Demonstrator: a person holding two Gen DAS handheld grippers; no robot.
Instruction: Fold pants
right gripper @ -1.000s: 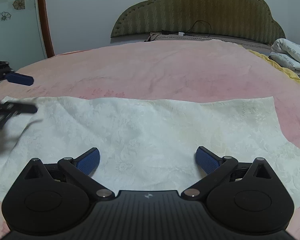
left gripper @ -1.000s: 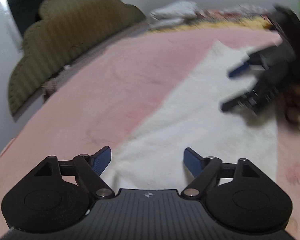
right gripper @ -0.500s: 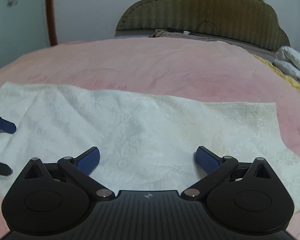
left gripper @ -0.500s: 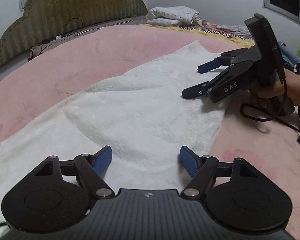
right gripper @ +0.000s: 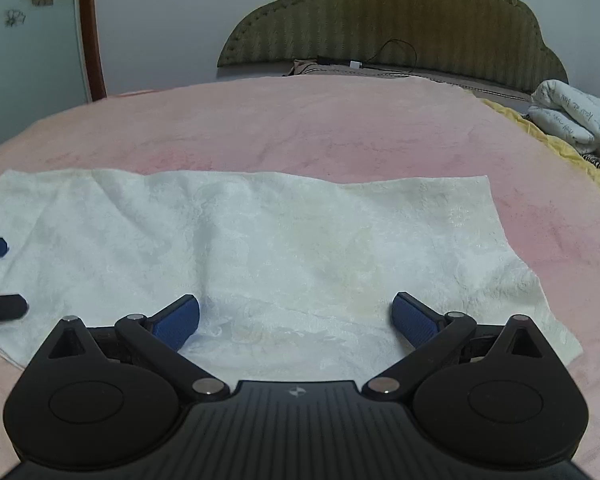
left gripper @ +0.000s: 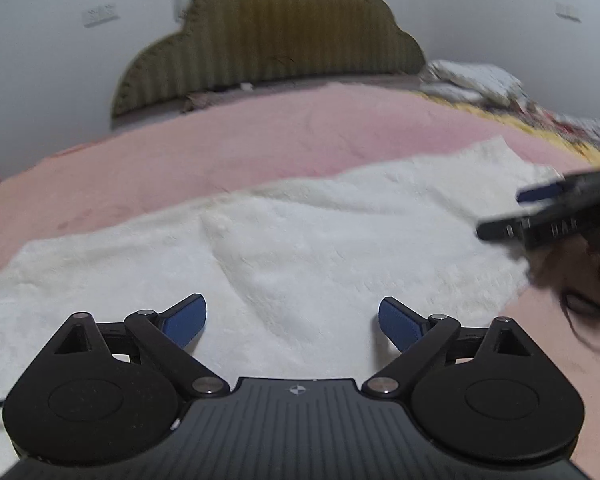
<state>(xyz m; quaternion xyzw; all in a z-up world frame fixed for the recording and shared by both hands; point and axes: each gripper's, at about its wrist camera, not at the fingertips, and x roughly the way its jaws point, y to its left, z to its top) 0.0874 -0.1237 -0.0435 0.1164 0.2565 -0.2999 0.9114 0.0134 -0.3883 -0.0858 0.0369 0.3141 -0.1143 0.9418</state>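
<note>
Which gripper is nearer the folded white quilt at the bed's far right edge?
Right. The right gripper hangs over the pants' right half, on the quilt's side. The left gripper, jaws opening on nothing, is over the opposite half, further from it.

One white pair of pants (right gripper: 284, 240) is lying on one pink blanket (right gripper: 300, 128); two grippers, left gripper (left gripper: 292, 320) and right gripper (right gripper: 296, 316), are hovering; one headboard (right gripper: 400, 20) is standing behind.
</note>
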